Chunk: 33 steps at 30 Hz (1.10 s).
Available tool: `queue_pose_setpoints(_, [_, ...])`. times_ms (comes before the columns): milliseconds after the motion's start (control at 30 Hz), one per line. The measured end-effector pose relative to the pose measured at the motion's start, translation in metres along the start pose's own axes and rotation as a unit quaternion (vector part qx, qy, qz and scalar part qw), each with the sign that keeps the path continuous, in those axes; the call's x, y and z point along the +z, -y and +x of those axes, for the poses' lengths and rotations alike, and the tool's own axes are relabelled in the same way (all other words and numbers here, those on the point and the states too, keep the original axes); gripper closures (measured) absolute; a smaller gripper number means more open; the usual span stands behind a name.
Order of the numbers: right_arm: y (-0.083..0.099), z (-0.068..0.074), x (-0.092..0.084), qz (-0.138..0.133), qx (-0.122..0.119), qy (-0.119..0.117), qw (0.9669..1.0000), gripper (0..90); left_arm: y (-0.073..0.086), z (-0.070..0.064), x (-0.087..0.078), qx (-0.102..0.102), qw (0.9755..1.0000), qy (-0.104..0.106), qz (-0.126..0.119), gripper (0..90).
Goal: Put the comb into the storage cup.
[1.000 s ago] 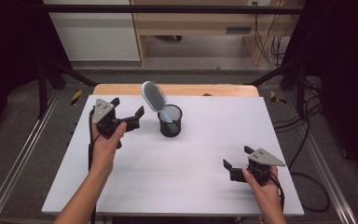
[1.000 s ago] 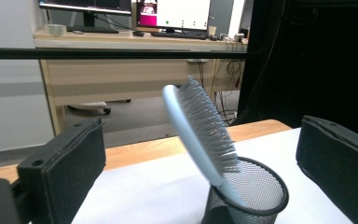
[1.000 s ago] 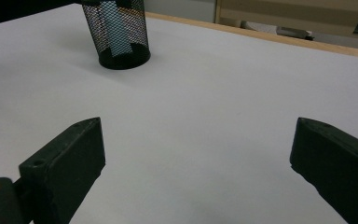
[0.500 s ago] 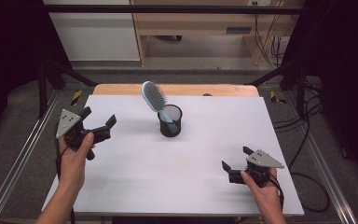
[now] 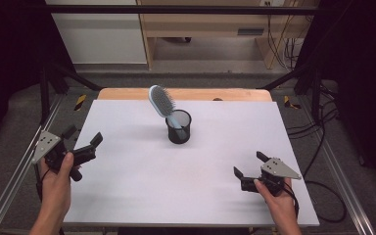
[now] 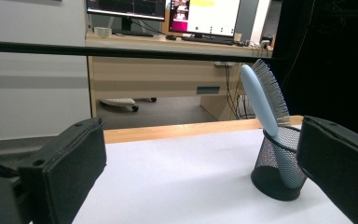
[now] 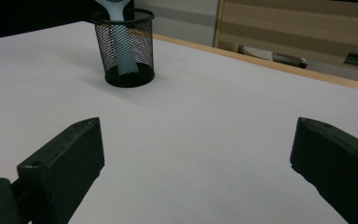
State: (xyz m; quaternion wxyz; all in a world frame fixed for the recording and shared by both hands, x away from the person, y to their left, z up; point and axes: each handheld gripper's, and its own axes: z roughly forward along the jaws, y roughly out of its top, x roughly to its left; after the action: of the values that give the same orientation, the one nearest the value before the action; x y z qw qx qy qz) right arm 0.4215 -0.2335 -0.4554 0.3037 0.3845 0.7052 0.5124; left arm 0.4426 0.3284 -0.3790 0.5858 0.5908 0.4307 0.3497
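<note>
The white worktop [image 5: 142,196] lies on a wooden board whose edge [image 5: 235,94] shows along the far side. Beyond it, a grey floor [image 5: 210,54] runs to a pale wooden desk [image 6: 168,70], with a white cabinet [image 5: 103,34] to the left of the desk. On the desk stand two monitors [image 6: 205,16], lit. A black bar [image 6: 74,49] crosses in front of the desk. Black frame struts [image 5: 54,83] slant down at the far corners, aluminium rails [image 5: 10,191] flank the worktop, and cables [image 5: 318,147] trail over the floor at the right.
</note>
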Motion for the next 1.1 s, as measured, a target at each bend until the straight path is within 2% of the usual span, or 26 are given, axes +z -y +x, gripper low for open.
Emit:
queue_pose_setpoints(233, [0.001,-0.005,-0.002,-0.011,-0.002,0.012,0.9999,3.4,0.013,0.009,-0.011,-0.013,0.9996,-0.011,-0.023,2.1])
queue_pose_setpoints(467, [0.003,-0.007,-0.004,-0.016,-0.01,0.02,0.9996,3.4,0.03,0.017,-0.018,-0.016,0.9995,-0.021,-0.018,2.0])
queue_pose_setpoints(600, [0.003,-0.007,-0.004,-0.017,-0.012,0.022,0.9995,3.6,0.038,0.017,-0.019,-0.008,0.9997,-0.02,-0.014,1.9])
queue_pose_setpoints(733, [0.004,-0.009,-0.005,-0.022,-0.022,0.025,0.9992,3.7,0.045,0.014,-0.02,0.005,0.9995,-0.027,-0.014,2.0])
queue_pose_setpoints(933, [0.005,-0.01,-0.005,-0.027,-0.032,0.025,0.9988,3.7,0.052,0.011,-0.02,0.006,0.9996,-0.024,-0.011,2.0])
queue_pose_setpoints(1100, [0.005,-0.009,-0.005,-0.027,-0.03,0.021,0.9989,3.7,0.057,0.007,-0.018,0.003,1.0,-0.003,-0.006,2.0])
